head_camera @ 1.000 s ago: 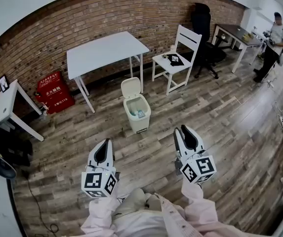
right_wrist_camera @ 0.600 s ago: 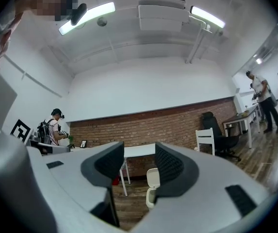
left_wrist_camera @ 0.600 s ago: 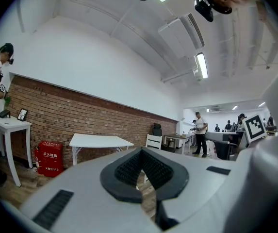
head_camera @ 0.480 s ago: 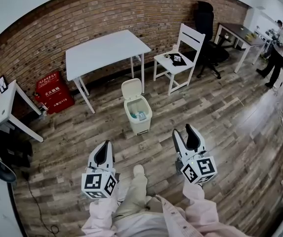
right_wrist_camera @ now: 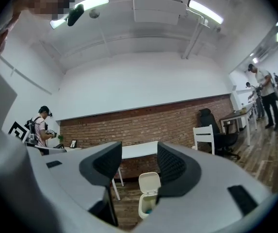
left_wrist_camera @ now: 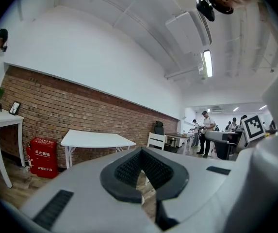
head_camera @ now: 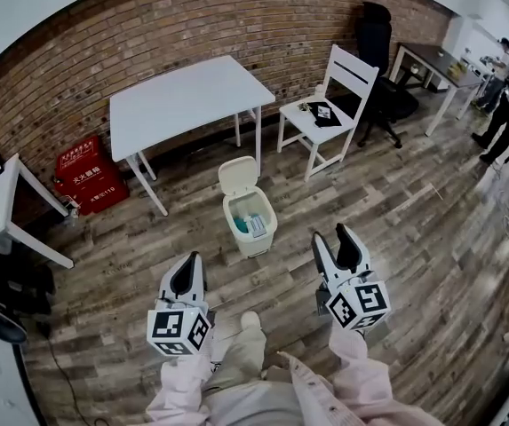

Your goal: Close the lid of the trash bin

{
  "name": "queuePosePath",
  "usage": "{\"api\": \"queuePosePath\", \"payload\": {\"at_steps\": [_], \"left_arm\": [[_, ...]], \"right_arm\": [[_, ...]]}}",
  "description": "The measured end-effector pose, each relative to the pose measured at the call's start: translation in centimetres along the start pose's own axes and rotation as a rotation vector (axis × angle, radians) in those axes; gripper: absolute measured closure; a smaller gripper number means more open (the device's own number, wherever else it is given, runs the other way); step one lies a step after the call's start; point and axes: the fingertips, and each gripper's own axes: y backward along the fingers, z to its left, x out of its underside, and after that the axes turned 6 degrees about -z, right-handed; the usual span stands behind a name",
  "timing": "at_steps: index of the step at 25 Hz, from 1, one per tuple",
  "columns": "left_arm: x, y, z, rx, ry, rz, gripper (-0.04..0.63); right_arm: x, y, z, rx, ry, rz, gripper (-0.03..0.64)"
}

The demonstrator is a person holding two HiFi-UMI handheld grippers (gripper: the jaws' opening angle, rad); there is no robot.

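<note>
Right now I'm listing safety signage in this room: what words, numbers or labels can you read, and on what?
"119": white print on the red box.
Chinese characters on that box: too small to read.
Marker cubes on the left claw and right claw: square patterns, no words.
Trash bin: no label legible.

I am holding both grippers out in front of me, side by side and apart, pointing forward about level. The left gripper [head_camera: 191,261] is showing its jaws meeting at the tips, with nothing between them. The right gripper [head_camera: 330,233] is standing wide, its jaws having just been opening, gripping nothing. My sleeved left arm [head_camera: 181,382] and right arm [head_camera: 362,375] are reaching forward behind them.
</note>
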Motion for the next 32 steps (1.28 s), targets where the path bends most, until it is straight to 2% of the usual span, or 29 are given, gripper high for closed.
{"api": "queuePosePath", "payload": {"at_steps": [12, 22, 27, 32], "left_arm": [[-0.5, -11.6, 5.3, 0.031, 0.013, 0.028, 0.601], [0.5, -16.4, 7.2, 0.052, 0.006, 0.063, 0.601], [1.7, -18.5, 8.5, 0.028, 0.018, 0.094, 0.601], [3.1, -21.5, 9.9, -0.019, 0.048, 0.115, 0.601]], "right_arm": [[2.1, -12.2, -2.7, 0.010, -0.006, 0.045, 0.405], [4.4, -16.9, -4.8, 0.030, -0.027, 0.071, 0.405], [5.9, -19.6, -5.7, -0.001, -0.016, 0.113, 0.406], [7.8, -24.2, -7.3, -0.070, 0.013, 0.155, 0.407]]}}
